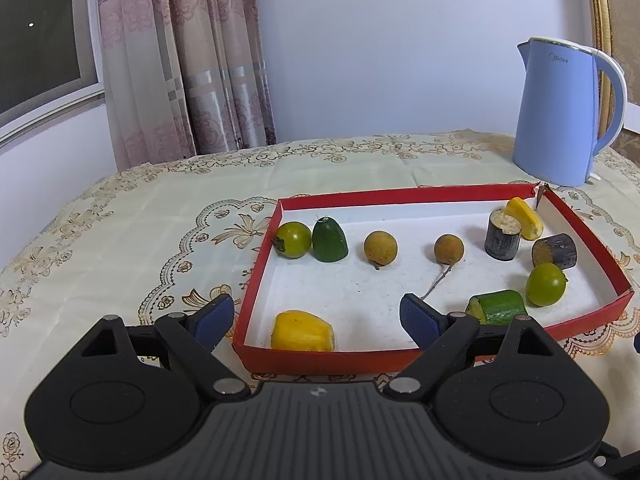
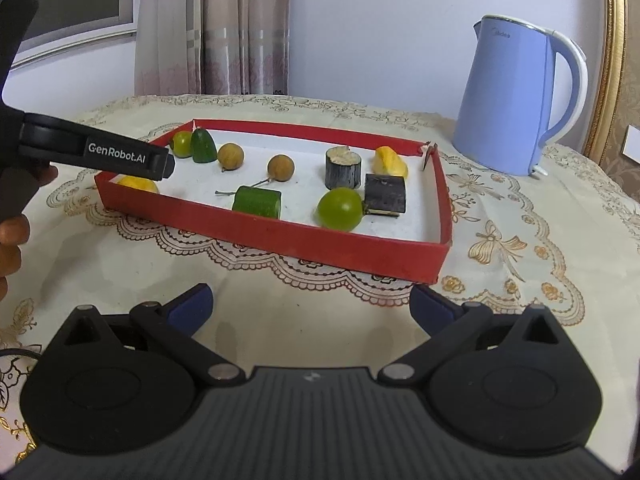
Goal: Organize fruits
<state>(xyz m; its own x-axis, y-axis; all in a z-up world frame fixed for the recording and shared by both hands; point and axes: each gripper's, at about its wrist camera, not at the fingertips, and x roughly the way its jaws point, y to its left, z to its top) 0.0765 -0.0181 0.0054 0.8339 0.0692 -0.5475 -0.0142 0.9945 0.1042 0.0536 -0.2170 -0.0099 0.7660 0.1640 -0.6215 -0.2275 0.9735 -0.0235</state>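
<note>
My left gripper point(image 1: 318, 316) stands wide open and holds nothing. One blue pad point(image 1: 214, 320) hangs over the tablecloth point(image 1: 120, 240) just outside the red tray's point(image 1: 320, 354) left wall, the other sits over the white floor inside, so the jaws straddle the near-left corner. Between them, at my 12 o'clock and close in, lies a yellow fruit piece point(image 1: 302, 336) against the near wall; whether a pad touches it I cannot tell.

My right gripper point(image 2: 312, 306) is also wide open and empty, over bare cloth short of the tray's near wall, touching nothing.

In the left view the rest is spread apart: a green tomato point(image 1: 294, 239) and a dark green cone piece point(image 1: 329, 240) side by side at 11 o'clock by the left wall, two brown round fruits point(image 1: 380, 248) mid-tray toward 12 and 1, a cucumber chunk point(image 1: 498, 306) at 2 o'clock just beside my inner pad, and a second green tomato point(image 1: 546, 284), two dark cylinders point(image 1: 502, 238) and another yellow piece point(image 1: 524, 212) crowded by the far-right corner. The tray's middle floor is open. A blue kettle point(image 1: 560, 112) stands beyond that far-right corner. A hand point(image 2: 12, 236) shows at 9 o'clock in the right view.
</note>
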